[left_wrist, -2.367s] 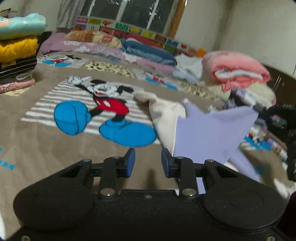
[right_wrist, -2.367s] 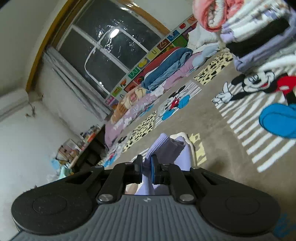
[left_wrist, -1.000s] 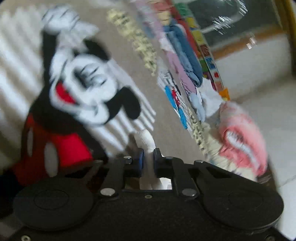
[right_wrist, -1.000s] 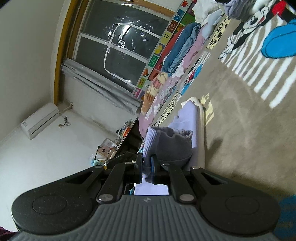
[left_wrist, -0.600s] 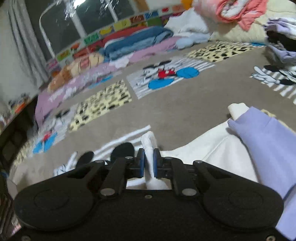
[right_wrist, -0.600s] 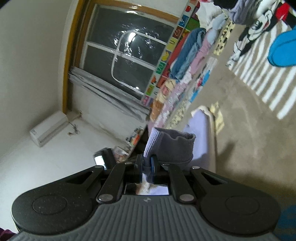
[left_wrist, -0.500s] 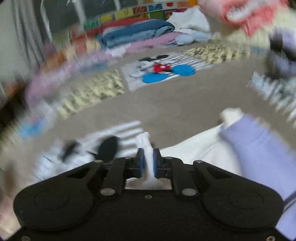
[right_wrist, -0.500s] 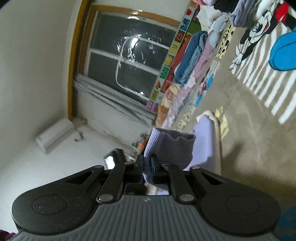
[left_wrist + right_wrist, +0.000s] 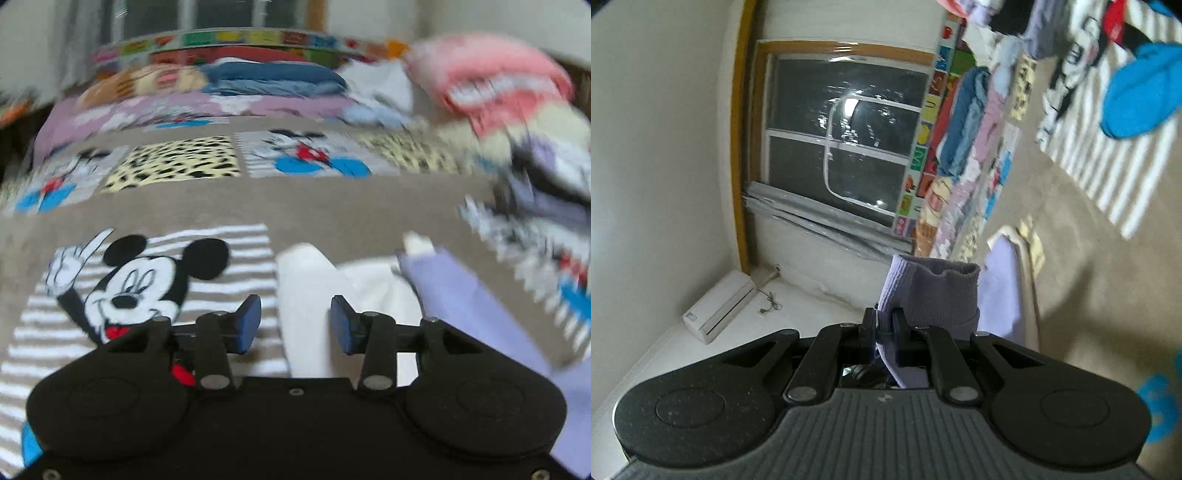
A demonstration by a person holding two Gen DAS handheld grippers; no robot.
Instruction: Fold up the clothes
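Note:
A lavender and cream garment lies on the brown Mickey Mouse blanket (image 9: 332,206). Its cream sleeve (image 9: 306,306) runs between the fingers of my left gripper (image 9: 294,323), which is open and not pinching it. The lavender part (image 9: 476,306) spreads to the right of that gripper. In the right wrist view my right gripper (image 9: 884,332) is shut on the lavender ribbed cuff (image 9: 931,291) and holds it up off the blanket. More of the lavender cloth (image 9: 1001,291) hangs below toward the bed.
Folded bedding and clothes (image 9: 266,79) line the far edge under the window (image 9: 846,136). A pink and white pile (image 9: 487,77) and dark and lavender clothes (image 9: 546,184) sit at the right. An air conditioner (image 9: 718,306) hangs on the wall.
My left gripper has let go of the cream sleeve and opened, and its view swung across the blanket. My right gripper stays shut on the lavender cuff and has tilted further.

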